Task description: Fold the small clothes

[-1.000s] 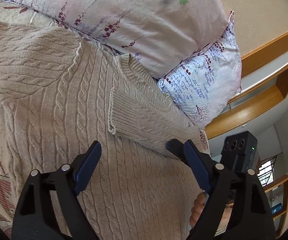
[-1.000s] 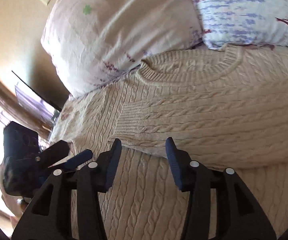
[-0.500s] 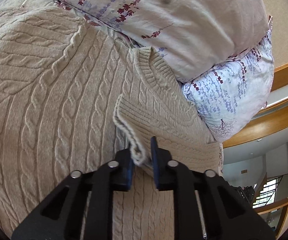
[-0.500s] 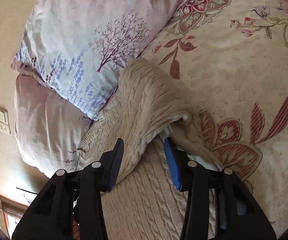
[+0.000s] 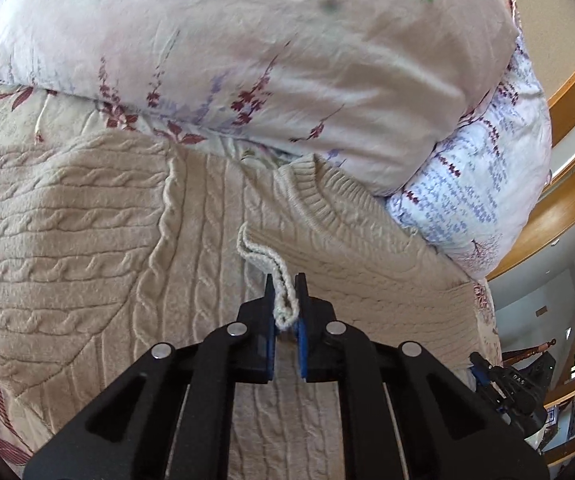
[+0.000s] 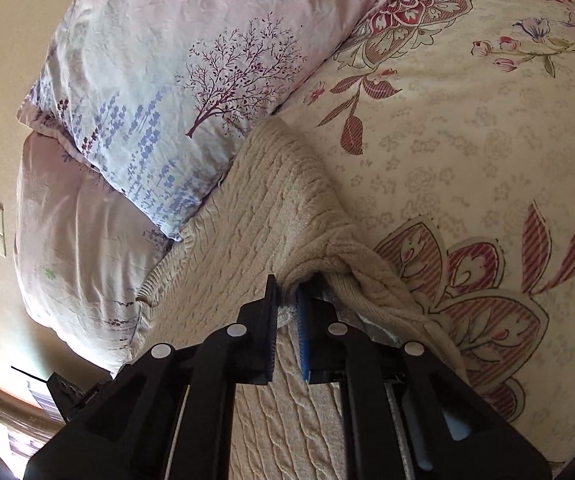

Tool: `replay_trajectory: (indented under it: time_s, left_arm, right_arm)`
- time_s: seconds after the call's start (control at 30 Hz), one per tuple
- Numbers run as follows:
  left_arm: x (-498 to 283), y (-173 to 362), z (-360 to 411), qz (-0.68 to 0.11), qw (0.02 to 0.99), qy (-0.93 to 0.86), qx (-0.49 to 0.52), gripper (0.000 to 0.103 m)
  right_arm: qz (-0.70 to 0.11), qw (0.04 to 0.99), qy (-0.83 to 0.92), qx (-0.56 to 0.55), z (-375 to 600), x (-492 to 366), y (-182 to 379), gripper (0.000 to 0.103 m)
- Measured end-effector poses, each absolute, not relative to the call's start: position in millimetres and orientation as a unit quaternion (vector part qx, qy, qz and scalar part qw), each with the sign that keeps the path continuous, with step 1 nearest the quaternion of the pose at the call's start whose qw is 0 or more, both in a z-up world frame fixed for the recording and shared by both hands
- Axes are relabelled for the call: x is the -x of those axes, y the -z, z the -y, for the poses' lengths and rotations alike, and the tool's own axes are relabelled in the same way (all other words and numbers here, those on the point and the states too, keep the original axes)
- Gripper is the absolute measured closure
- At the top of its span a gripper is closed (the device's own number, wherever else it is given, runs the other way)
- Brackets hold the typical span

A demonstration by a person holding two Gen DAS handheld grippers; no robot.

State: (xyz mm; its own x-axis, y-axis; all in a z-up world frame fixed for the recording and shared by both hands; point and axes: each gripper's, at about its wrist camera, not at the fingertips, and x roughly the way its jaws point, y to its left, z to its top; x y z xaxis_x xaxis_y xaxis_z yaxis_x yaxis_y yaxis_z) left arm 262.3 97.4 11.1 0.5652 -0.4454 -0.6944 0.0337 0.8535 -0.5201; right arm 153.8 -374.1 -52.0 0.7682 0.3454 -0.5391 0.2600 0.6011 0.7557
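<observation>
You are pinching the ribbed cuff (image 5: pixel 285 300) of the beige cable-knit sweater (image 5: pixel 87 248) in your left gripper (image 5: pixel 286 288), its blue-padded fingers closed narrowly on the doubled knit. Your right gripper (image 6: pixel 287 292) is clamping a thick fold of the same sweater (image 6: pixel 255 216) at its outer edge, fingers nearly together. The sweater is lying flat on the floral quilted bedspread (image 6: pixel 467 140), its rounded ribbed neckline (image 5: pixel 319 196) touching two crinkled, soft pillows (image 5: pixel 247 48) printed with lavender sprigs.

Beige cable-knit sweater (image 5: pixel 87 240), pink floral pillow (image 5: pixel 247 60), cream bedspread (image 6: pixel 467 140) with red flowers
</observation>
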Motion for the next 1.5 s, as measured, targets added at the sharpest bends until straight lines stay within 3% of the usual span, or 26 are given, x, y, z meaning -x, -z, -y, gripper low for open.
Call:
replay_trajectory:
  time_s: [0.13, 0.17, 0.2, 0.33, 0.43, 0.57, 0.7, 0.83, 1.1, 1.5]
  left_arm:
    - [-260.4, 2.3, -105.6, -0.458, 0.846, 0.131, 0.241, 0.091]
    - [-259.2, 1.7, -105.1, -0.458, 0.848, 0.129, 0.236, 0.091]
    - [-257.8, 1.2, -104.4, -0.456, 0.850, 0.126, 0.231, 0.089]
    - [-255.7, 1.9, -102.3, -0.450, 0.855, 0.125, 0.227, 0.089]
    - [-256.0, 3.7, -104.8, -0.448, 0.851, 0.126, 0.243, 0.088]
    - [-251.5, 4.1, -111.1, -0.451, 0.845, 0.130, 0.256, 0.088]
    - [-230.7, -10.1, -125.7, -0.436, 0.843, 0.151, 0.276, 0.065]
    - [-194.2, -37.6, -164.9, -0.388, 0.859, 0.172, 0.285, 0.055]
    - [-133.1, -40.4, -278.1, -0.347, 0.867, 0.038, 0.354, 0.056]
    - [-139.6, -1.3, -344.8, -0.347, 0.794, -0.070, 0.495, 0.063]
  right_arm:
    - [-0.360, 0.836, -0.033, -0.414, 368.5, -149.6, 43.7, 0.090]
    - [-0.359, 0.835, -0.045, -0.415, 367.5, -146.5, 40.7, 0.081]
    - [-0.354, 0.836, -0.061, -0.416, 365.8, -142.7, 36.7, 0.065]
    - [-0.318, 0.873, -0.089, -0.360, 349.0, -133.9, 7.4, 0.058]
    - [-0.325, 0.876, -0.090, -0.343, 339.9, -148.0, 4.3, 0.044]
    - [-0.366, 0.863, -0.072, -0.341, 336.4, -172.1, 28.4, 0.043]
    - [-0.358, 0.872, -0.073, -0.326, 333.9, -169.2, 25.6, 0.043]
    - [-0.349, 0.873, -0.086, -0.329, 335.7, -166.5, 25.3, 0.043]
    - [-0.320, 0.885, -0.113, -0.319, 331.2, -160.2, 25.0, 0.027]
    - [-0.312, 0.881, -0.128, -0.331, 335.1, -159.2, 25.8, 0.025]
